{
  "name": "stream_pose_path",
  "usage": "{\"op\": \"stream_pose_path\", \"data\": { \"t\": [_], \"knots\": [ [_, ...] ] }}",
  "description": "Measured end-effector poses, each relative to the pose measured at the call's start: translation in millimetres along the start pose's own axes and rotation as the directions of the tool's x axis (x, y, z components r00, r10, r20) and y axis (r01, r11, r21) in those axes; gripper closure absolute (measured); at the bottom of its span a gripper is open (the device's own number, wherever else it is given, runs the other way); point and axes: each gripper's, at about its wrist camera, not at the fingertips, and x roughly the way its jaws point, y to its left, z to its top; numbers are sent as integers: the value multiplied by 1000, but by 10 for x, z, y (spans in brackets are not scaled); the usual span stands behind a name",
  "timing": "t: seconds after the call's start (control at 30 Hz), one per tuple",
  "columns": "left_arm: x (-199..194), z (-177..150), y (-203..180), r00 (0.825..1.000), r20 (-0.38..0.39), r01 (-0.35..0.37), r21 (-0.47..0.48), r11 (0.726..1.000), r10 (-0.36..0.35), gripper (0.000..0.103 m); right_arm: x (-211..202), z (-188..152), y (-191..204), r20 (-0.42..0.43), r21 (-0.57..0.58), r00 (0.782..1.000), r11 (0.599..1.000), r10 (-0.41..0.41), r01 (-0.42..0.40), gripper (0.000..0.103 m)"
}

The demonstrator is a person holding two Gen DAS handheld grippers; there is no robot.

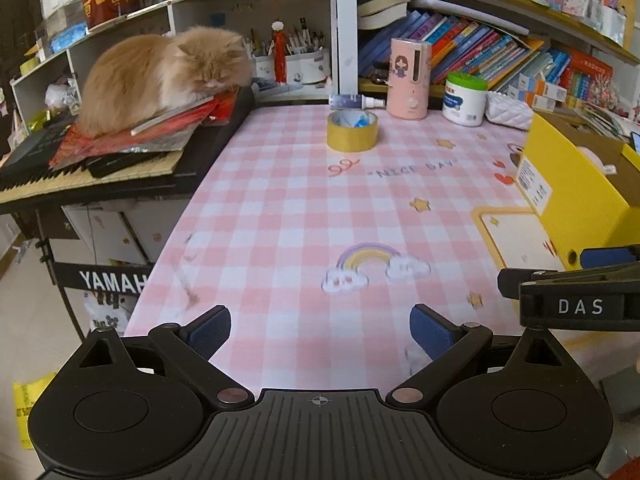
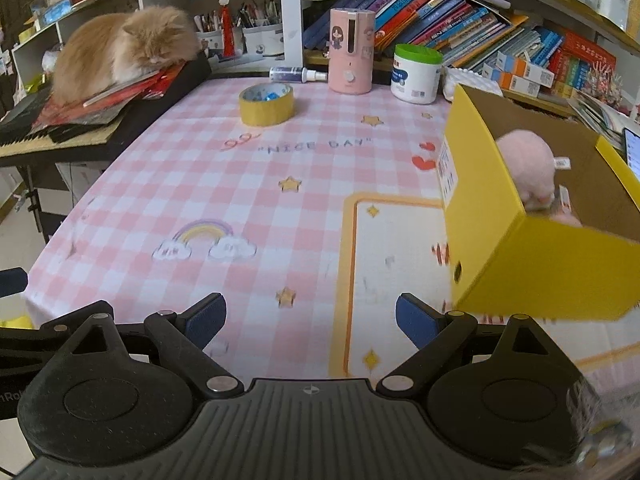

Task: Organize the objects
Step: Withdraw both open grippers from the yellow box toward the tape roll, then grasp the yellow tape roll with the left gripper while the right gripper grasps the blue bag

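Note:
A yellow tape roll [image 1: 352, 131] [image 2: 267, 104] stands far back on the pink checked table [image 1: 304, 216] [image 2: 224, 184]. An open yellow cardboard box [image 2: 520, 236] [image 1: 576, 196] sits at the right, with a pink plush toy [image 2: 526, 168] inside. My left gripper [image 1: 320, 332] hovers open over the near table edge, nothing between its blue pads. My right gripper [image 2: 311, 320] is open too, empty, just left of the box's near corner. Part of the right gripper shows at the right edge of the left wrist view.
A ginger cat [image 1: 160, 76] [image 2: 124, 48] lies on papers atop a keyboard at the left. A pink humidifier [image 2: 352, 52], a white green-lidded jar [image 2: 416, 74] and a small spray bottle [image 2: 298, 74] stand along the back, before shelves of books.

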Motion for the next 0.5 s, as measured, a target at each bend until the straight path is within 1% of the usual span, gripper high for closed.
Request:
{"op": "stream_pose_path", "data": {
  "t": [0.23,0.5],
  "knots": [
    [308,363,-33,1000,6,-11,-5,1000,11,5,270,448,-106,45,-5,999,1000,-1,1,11],
    [632,781,-129,1000,20,-11,16,1000,11,5,601,935,-257,63,10,998,1000,6,-7,11]
  ]
}}
